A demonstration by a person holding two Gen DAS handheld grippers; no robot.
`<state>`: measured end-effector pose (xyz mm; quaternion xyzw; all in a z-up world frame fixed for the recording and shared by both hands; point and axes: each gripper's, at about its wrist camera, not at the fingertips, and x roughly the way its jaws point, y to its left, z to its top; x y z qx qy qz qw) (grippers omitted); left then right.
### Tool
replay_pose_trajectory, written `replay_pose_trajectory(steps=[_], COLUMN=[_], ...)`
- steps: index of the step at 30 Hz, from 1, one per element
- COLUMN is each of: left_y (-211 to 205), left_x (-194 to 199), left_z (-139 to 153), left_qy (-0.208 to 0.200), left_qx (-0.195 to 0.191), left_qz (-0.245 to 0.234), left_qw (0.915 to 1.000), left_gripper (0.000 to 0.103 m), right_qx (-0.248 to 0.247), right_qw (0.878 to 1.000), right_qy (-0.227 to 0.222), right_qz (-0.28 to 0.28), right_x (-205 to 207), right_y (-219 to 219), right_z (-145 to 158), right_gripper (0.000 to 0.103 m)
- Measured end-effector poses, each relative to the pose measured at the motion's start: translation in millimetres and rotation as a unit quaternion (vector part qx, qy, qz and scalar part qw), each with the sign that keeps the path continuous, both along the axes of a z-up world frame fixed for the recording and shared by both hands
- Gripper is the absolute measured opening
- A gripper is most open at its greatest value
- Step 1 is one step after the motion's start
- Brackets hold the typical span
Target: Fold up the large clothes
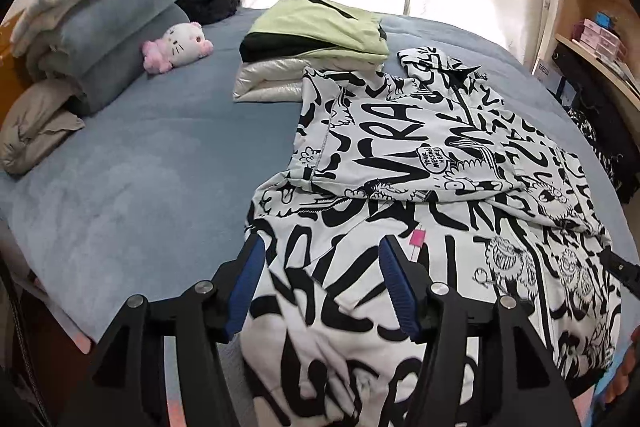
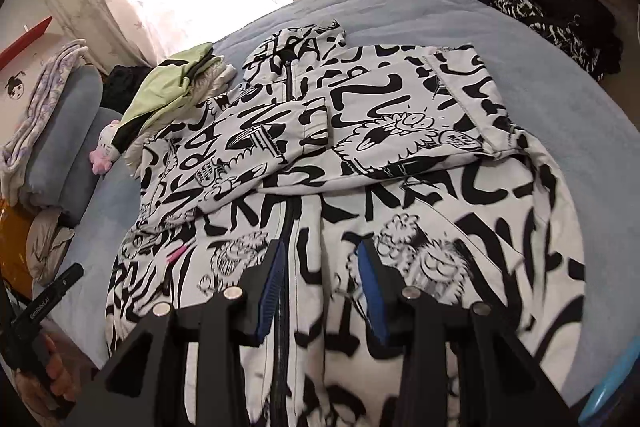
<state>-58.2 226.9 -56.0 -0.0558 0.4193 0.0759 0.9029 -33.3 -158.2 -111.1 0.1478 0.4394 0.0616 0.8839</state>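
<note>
A large white jacket with black graffiti print [image 1: 420, 155] [image 2: 360, 155] lies zip-up on the blue bed [image 1: 160, 155]. Both sleeves are folded across its chest and the hood points toward the window. My left gripper [image 1: 321, 245] hovers open over the jacket's lower left part, with no cloth pinched between its blue pads. My right gripper [image 2: 319, 245] is open over the zip line near the hem, the cloth lying flat beneath it. In the right wrist view, a person's hand [image 2: 52, 383] holds the left gripper at the picture's left edge.
A folded pile of green, black and silver clothes [image 1: 316, 43] sits just beyond the jacket's left shoulder. A cat plush [image 1: 180, 45] and stacked bedding [image 1: 108, 23] lie at the far left. Shelves [image 1: 592, 27] and dark clothes [image 2: 560, 23] stand beside the bed's right edge.
</note>
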Motion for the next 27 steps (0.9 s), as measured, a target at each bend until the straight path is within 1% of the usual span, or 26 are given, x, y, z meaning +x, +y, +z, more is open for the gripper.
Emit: replay_pose_trajectory(steps=[2, 6, 8, 10, 14, 16, 20, 21, 24, 27], left_y=[0, 7, 12, 19, 37, 48, 64, 69, 75, 73], left_x=[-8, -21, -27, -31, -36, -40, -43, -43, -43, -40], left_z=[2, 3, -1, -7, -26, -37, -63, -71, -89, -97], left_qy=[-0.001, 0.004, 0.011, 0.025, 0.056, 0.073, 0.104, 0.113, 0.126, 0.124], left_qx=[0.005, 0.008, 0.007, -0.003, -0.032, -0.057, -0.106, -0.123, -0.166, -0.178], left_qz=[0.001, 0.007, 0.010, 0.011, 0.017, 0.013, 0.008, 0.008, 0.003, -0.008], left_qw=[1.0000, 0.9999, 0.9999, 0.9996, 0.9978, 0.9956, 0.9888, 0.9860, 0.9781, 0.9762], left_gripper=[0.059, 0.068, 0.070, 0.072, 0.073, 0.073, 0.073, 0.073, 0.073, 0.073], right_qx=[-0.004, -0.013, -0.020, -0.030, -0.029, -0.028, -0.036, -0.035, -0.018, 0.011], right_qw=[1.000, 1.000, 1.000, 0.999, 0.999, 0.999, 0.999, 0.999, 0.998, 0.996], right_qy=[-0.008, -0.017, -0.015, -0.013, -0.003, 0.007, 0.025, 0.033, 0.057, 0.082], right_qz=[0.003, 0.011, 0.016, 0.019, 0.018, 0.015, 0.006, -0.001, -0.021, -0.031], right_x=[-10, -28, -34, -39, -47, -52, -61, -64, -71, -76], right_y=[-3, -12, -19, -28, -52, -68, -98, -109, -133, -150], right_z=[4, 11, 13, 13, 12, 9, -2, -7, -22, -40], right_gripper=[0.038, 0.038, 0.038, 0.038, 0.047, 0.050, 0.051, 0.051, 0.051, 0.051])
